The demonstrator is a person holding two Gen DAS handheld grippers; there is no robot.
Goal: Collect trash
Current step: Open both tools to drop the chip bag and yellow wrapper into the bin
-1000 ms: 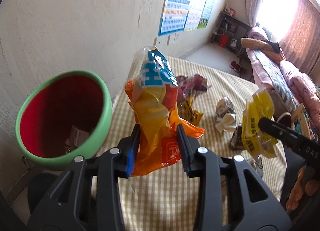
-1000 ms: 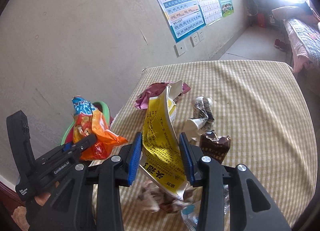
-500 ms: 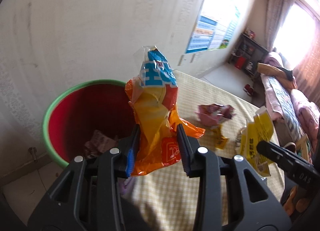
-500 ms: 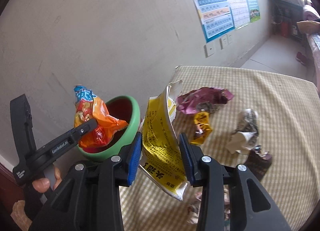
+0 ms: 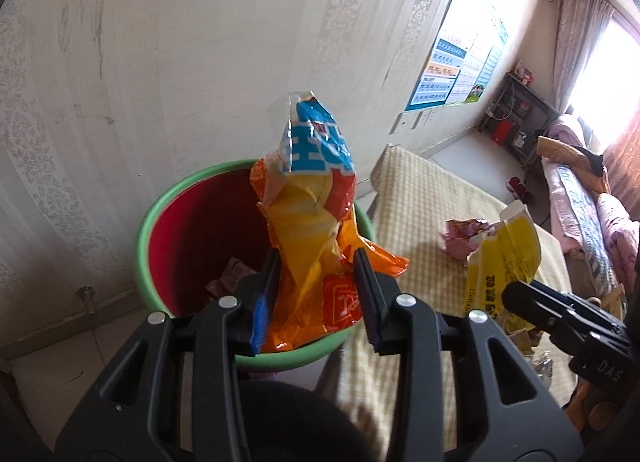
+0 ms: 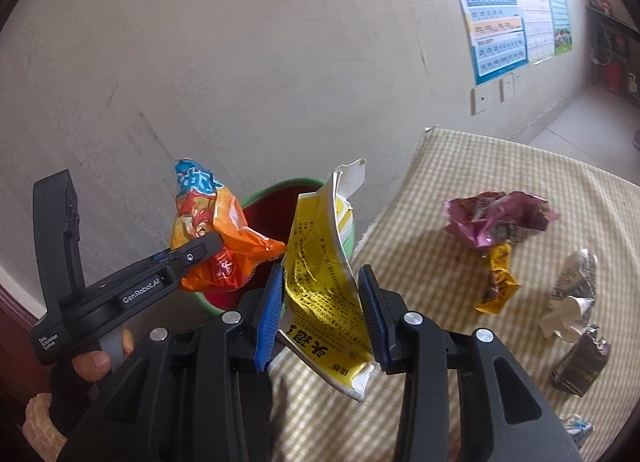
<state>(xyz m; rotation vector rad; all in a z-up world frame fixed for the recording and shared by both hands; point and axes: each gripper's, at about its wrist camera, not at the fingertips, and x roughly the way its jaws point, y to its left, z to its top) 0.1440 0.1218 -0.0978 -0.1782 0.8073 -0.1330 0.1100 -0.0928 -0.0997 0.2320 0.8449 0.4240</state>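
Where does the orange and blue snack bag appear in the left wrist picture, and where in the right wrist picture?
Left wrist view: the orange and blue snack bag stands in the centre, pinched by the left gripper, in front of the bin.
Right wrist view: the same bag is at centre-left, held by the left gripper seen from the side.
Shared landmark: the green-rimmed red bin just behind the bag.

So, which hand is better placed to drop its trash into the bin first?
Probably the left. Its gripper holds the orange bag already above the bin. The right gripper holds the yellow wrapper more over the table edge.
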